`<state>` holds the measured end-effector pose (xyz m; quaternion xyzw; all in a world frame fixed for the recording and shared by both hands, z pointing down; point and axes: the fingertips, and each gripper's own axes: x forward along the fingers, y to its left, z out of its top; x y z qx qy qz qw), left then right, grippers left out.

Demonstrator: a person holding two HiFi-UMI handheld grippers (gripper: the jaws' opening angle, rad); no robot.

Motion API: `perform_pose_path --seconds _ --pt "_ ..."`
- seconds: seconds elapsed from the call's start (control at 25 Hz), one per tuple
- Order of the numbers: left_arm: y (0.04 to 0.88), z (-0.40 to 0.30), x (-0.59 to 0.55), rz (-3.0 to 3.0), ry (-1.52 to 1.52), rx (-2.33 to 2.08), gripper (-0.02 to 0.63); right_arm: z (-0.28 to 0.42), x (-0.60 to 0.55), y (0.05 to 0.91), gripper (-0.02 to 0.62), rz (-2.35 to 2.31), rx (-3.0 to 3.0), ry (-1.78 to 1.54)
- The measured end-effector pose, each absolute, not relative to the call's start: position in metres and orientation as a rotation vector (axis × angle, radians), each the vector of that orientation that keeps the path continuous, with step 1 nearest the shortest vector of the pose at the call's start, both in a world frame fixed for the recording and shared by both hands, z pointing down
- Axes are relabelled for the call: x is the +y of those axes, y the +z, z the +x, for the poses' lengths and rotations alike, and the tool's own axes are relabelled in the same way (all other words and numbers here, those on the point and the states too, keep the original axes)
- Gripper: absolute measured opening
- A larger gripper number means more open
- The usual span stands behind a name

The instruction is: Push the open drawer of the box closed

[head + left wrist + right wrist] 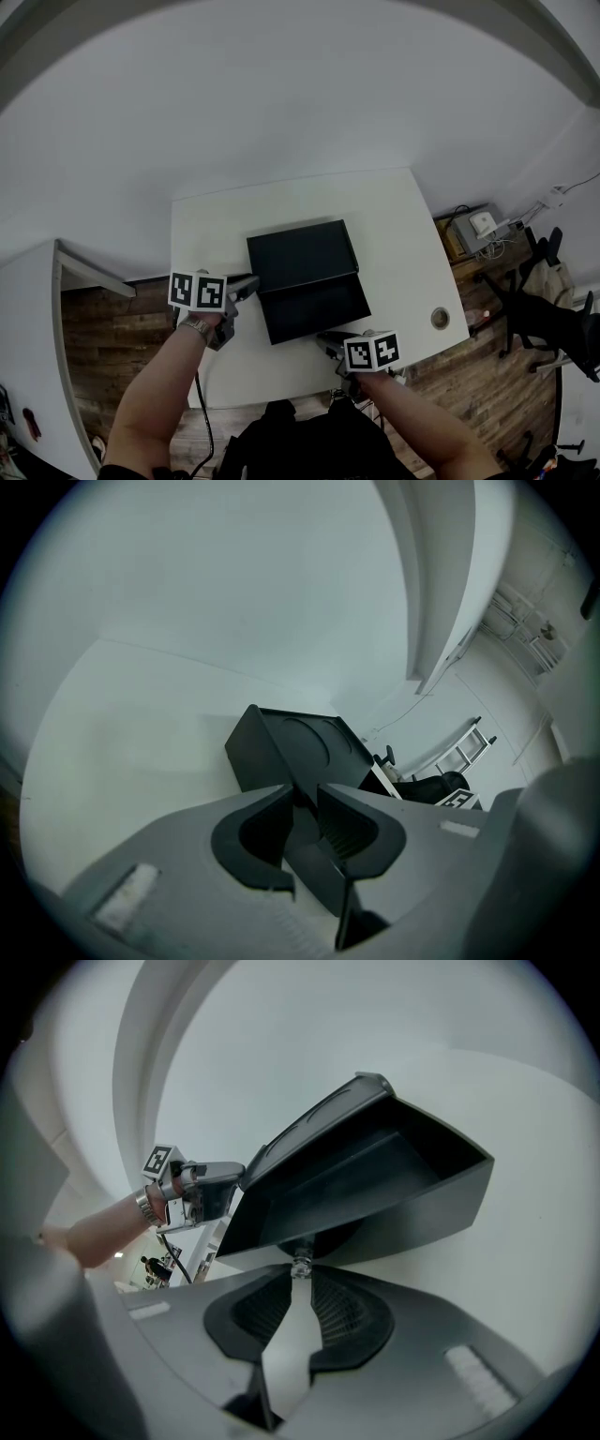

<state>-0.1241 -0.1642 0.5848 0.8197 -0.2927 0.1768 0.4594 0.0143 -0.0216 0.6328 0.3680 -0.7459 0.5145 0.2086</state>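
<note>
The drawer (314, 307) is right in front of the right gripper (300, 1279), whose jaws pinch its knob (301, 1264). The left gripper (300, 794) holds the box (302, 251) beyond in wide jaws.

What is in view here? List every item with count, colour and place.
table: one, white, fills the middle of the head view.
box: one, black, mid-table.
drawer: one, black, pulled out of the box toward the person.
drawer knob: one, clear-looking, on the drawer's front.
grommet: one, grey, round, table's near right corner.
office chair: one, black, on the wood floor at right.
left gripper: one, grey, closed on the box's left edge.
right gripper: one, grey, closed on the drawer knob.
</note>
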Motion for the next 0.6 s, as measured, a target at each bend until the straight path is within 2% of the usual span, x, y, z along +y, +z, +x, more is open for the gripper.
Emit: perform_pose_path --seconds 0.6 --pt "0.584 -0.124 -0.163 2.008 0.438 -0.726 0.089 0.005 -0.044 0.631 0.067 1.014 -2.093 1.432"
